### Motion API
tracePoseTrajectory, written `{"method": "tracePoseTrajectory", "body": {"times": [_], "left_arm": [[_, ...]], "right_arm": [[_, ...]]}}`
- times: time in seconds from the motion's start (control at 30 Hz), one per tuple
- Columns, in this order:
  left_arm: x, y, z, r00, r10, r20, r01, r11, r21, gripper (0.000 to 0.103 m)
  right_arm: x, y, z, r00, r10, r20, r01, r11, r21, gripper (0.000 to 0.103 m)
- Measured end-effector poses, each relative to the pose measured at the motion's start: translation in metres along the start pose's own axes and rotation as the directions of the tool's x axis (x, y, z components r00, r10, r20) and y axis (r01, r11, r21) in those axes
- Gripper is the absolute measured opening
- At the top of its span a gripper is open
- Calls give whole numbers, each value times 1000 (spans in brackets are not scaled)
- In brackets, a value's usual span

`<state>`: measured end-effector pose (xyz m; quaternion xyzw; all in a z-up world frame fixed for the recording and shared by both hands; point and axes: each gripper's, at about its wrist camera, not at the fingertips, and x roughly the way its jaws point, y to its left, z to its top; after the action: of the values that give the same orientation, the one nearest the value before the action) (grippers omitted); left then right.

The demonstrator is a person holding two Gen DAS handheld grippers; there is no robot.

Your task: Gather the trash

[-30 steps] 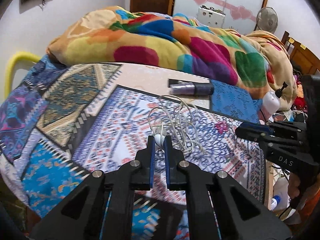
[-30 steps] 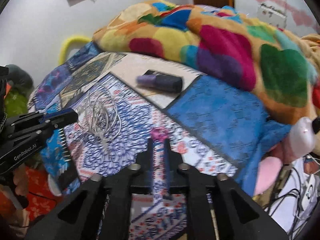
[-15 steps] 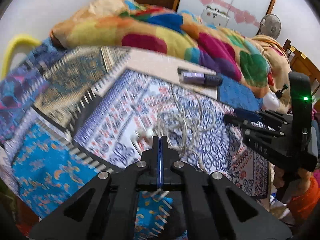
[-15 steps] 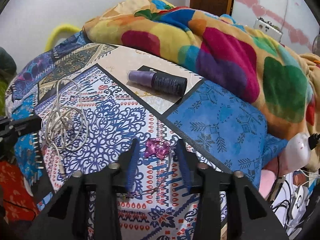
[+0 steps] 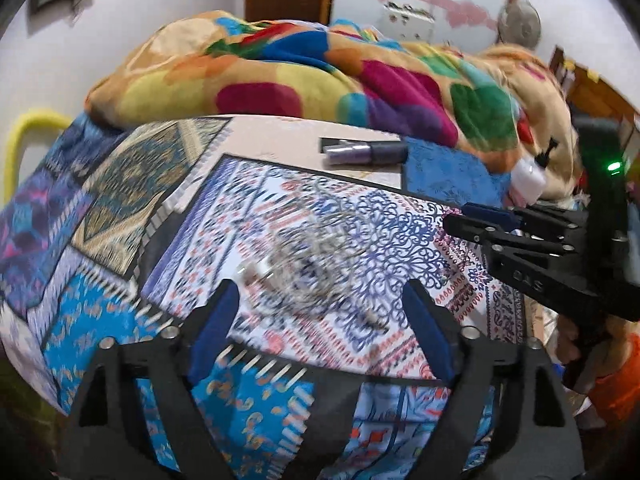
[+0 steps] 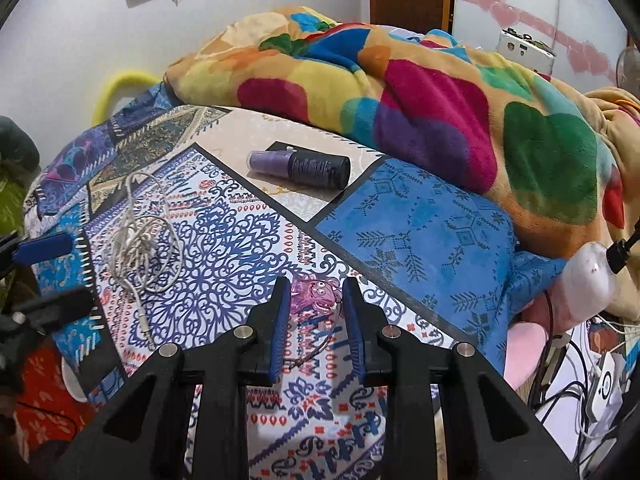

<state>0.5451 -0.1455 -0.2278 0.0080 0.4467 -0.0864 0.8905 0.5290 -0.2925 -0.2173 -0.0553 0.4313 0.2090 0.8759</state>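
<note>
A small pink crumpled plastic piece (image 6: 316,294) lies on the patterned bedsheet (image 6: 224,240). My right gripper (image 6: 316,300) is shut on it, a blue pad touching each side. A tangled white cable (image 6: 140,240) rests further left on the sheet, and in the left wrist view the cable (image 5: 312,264) is blurred. My left gripper (image 5: 320,312) stands just in front of it with its jaws opening wide. Nothing is pressed between its pads. The right gripper (image 5: 480,220) reaches in from the right of that view.
A purple and black tube (image 6: 300,166) lies on a beige patch further back. A heaped multicoloured blanket (image 6: 400,92) fills the far side of the bed. A white pump bottle (image 6: 592,276) and loose cables (image 6: 576,380) sit off the bed's right edge.
The left gripper's jaws went from shut to wide open, and its view shifted slightly. The right gripper's jaws narrowed from half a second ago and now touch the pink piece.
</note>
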Motion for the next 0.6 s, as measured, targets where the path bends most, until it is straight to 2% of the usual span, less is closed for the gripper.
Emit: {"method": "tracePoseTrajectory", "body": {"times": [0.13, 0.27, 0.3, 0.4, 0.5, 0.6], "left_arm": [[34, -11, 14, 995, 81, -58, -79, 996, 38, 84], [54, -7, 16, 990, 93, -107, -95, 995, -11, 84], [55, -6, 16, 988, 119, -99, -122, 992, -24, 84], [60, -1, 15, 989, 125, -83, -132, 989, -73, 84], [62, 3, 11, 992, 113, -62, -119, 987, -106, 73], [59, 3, 10, 993, 113, -38, -117, 989, -96, 48]], "right_arm": [[-1, -1, -2, 1000, 6, 2, -6, 1000, 1, 24], [-3, -4, -2, 1000, 15, 20, -15, 1000, 11, 24], [-3, -5, -2, 1000, 17, 23, -17, 1000, 13, 24], [-3, -7, -1, 999, 28, 36, -29, 999, 33, 24], [-3, -7, 0, 998, 35, 44, -38, 998, 47, 24], [-4, -7, 1, 998, 42, 47, -44, 998, 46, 24]]}}
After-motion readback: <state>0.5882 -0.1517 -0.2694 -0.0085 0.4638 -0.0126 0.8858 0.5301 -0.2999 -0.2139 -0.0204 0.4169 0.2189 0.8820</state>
